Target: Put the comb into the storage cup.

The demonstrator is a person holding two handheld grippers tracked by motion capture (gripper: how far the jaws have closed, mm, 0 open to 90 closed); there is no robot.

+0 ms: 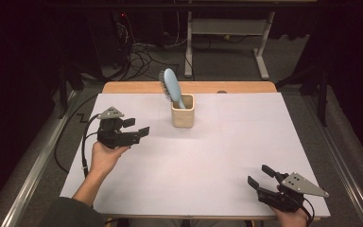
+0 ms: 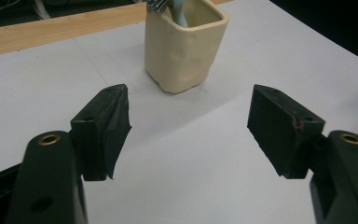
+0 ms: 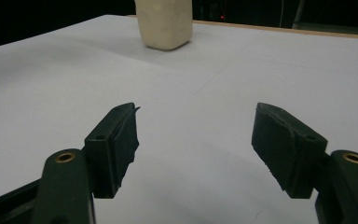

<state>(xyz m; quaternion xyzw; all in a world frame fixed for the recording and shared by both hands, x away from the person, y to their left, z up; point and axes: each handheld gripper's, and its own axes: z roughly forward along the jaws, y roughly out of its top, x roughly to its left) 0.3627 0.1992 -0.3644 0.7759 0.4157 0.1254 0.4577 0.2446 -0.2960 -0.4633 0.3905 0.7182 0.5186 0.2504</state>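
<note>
The left gripper [image 1: 136,126] hovers, jaws apart and empty, near the white table's [image 1: 246,142] left edge, aimed at a cream square ceramic cup [image 1: 183,111] by the far edge holding a light-blue hairbrush [image 1: 171,86]. The right gripper [image 1: 260,176], likewise spread and empty, rests at the near right corner.

The right tool [image 3: 196,144] has its two black jaws wide apart, with nothing between them. They stand above the white desk [image 3: 214,84]. Far ahead stands a cream cup [image 3: 164,23].
</note>
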